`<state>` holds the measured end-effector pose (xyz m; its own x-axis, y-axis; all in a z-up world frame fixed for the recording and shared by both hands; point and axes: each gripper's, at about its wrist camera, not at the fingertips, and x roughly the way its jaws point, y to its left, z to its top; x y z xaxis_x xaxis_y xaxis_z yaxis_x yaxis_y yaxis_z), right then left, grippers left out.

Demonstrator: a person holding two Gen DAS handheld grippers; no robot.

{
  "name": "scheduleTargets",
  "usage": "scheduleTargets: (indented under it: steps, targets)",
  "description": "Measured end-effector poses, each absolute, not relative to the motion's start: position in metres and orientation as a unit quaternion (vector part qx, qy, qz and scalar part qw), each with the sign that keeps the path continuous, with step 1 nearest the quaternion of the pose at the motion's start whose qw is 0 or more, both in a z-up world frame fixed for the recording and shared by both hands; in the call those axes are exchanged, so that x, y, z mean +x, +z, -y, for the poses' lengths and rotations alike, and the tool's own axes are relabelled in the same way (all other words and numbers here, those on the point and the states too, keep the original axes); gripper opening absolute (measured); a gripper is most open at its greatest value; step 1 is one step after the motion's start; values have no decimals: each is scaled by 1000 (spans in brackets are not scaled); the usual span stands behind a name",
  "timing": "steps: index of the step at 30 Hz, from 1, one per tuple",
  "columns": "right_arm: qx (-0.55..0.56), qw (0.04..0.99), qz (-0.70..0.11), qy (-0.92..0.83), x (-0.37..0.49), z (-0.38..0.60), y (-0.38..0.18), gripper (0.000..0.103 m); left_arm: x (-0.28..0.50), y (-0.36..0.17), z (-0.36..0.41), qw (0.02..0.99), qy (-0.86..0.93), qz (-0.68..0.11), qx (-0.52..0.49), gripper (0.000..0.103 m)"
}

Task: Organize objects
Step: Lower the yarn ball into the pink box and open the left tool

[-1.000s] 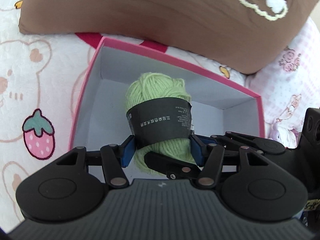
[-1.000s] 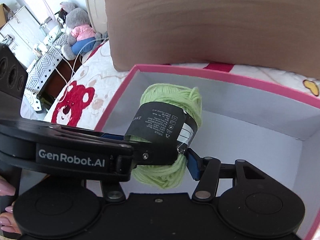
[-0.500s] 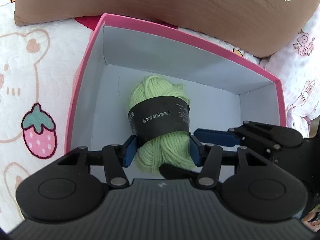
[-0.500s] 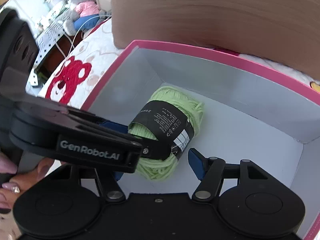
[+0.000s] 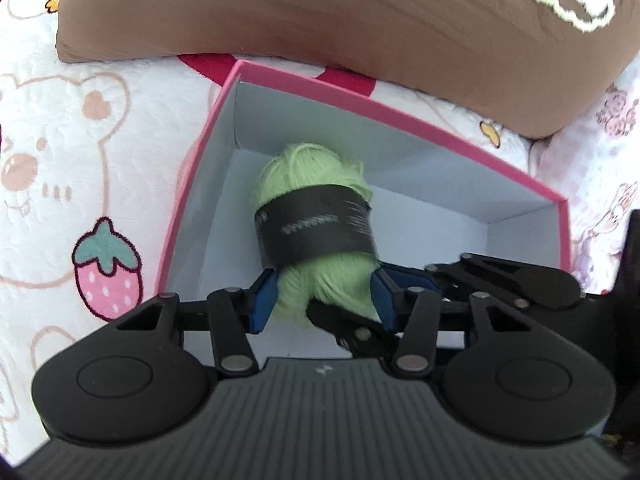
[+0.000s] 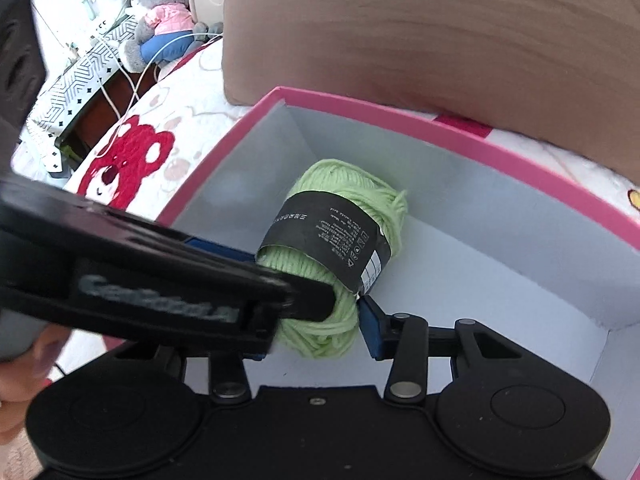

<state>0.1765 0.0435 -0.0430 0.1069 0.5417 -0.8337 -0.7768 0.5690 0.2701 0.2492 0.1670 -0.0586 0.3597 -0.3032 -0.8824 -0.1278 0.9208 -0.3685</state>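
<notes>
Box (image 5: 400,116) sits on the bed (image 5: 80,128), its far rim just before the pillow (image 5: 320,12), which lies behind it across the bed. Yarn ball (image 5: 308,176) inside the box, nearer the left wall than the right, label band (image 5: 316,232) wrapped around its middle; left gripper (image 5: 324,300) and right gripper (image 6: 316,328) both reach in from the near side, each with jaws closing on either side of the ball's near end. Stuffed toy (image 6: 160,28) sits well beyond the bed's left edge.

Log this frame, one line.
left claw: closing on green yarn | right claw: closing on yarn | pink box: yarn inside
</notes>
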Motion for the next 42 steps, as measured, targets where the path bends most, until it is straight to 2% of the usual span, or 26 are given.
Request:
scheduleTargets:
  steps: [2, 4, 5, 13, 20, 28, 34, 42]
  targets:
    - [-114, 734, -500, 446, 181, -43, -46, 47, 248, -56, -168, 806, -49, -557, -192, 44]
    - [-101, 729, -508, 448, 184, -44, -50, 47, 249, -57, -169, 809, -41, -555, -189, 32]
    - [-96, 727, -510, 449, 185, -44, -50, 47, 249, -57, -170, 808, -36, -557, -189, 32]
    - [-60, 710, -527, 463, 189, -55, -53, 47, 245, -42, -168, 816, -10, -552, -169, 31]
    - [-80, 709, -522, 467, 185, -64, -53, 47, 246, -45, -164, 821, 6, -549, -159, 31]
    - [-100, 712, -491, 491, 167, -31, -28, 47, 240, -55, -157, 823, 23, -544, -162, 30]
    - [-113, 724, -480, 482, 154, -5, -21, 48, 235, -47, -154, 835, 54, -531, -138, 30]
    - [-121, 744, -466, 463, 140, 25, -7, 48, 214, -28, -157, 842, 53, -514, -156, 29]
